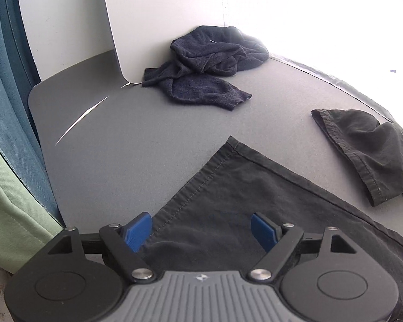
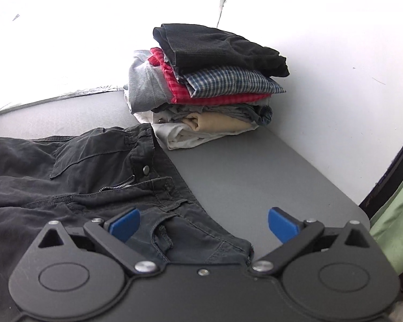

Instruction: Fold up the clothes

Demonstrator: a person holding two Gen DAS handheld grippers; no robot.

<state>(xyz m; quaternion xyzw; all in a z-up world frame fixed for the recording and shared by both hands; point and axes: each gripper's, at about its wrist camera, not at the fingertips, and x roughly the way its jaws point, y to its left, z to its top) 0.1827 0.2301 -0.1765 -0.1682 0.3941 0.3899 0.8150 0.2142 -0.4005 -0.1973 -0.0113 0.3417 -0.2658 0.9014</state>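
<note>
The dark trousers (image 2: 75, 177) lie flat on the grey table (image 2: 241, 177), long axis running across it: waistband, button and zip at the right-hand end, the hemmed leg end (image 1: 236, 177) pointing left and away in the left wrist view. A second leg end (image 1: 370, 150) lies rumpled just beyond it, cut off by the frame edge. The left gripper (image 1: 201, 230) sits over the leg fabric with its blue fingers spread, nothing between them. The right gripper (image 2: 204, 224) is also spread wide, above the waistband corner. A stack of folded clothes (image 2: 209, 86) stands at the back, touching the waistband. A crumpled dark blue towel (image 1: 209, 64) lies apart. The back wall is washed out by glare.
</note>
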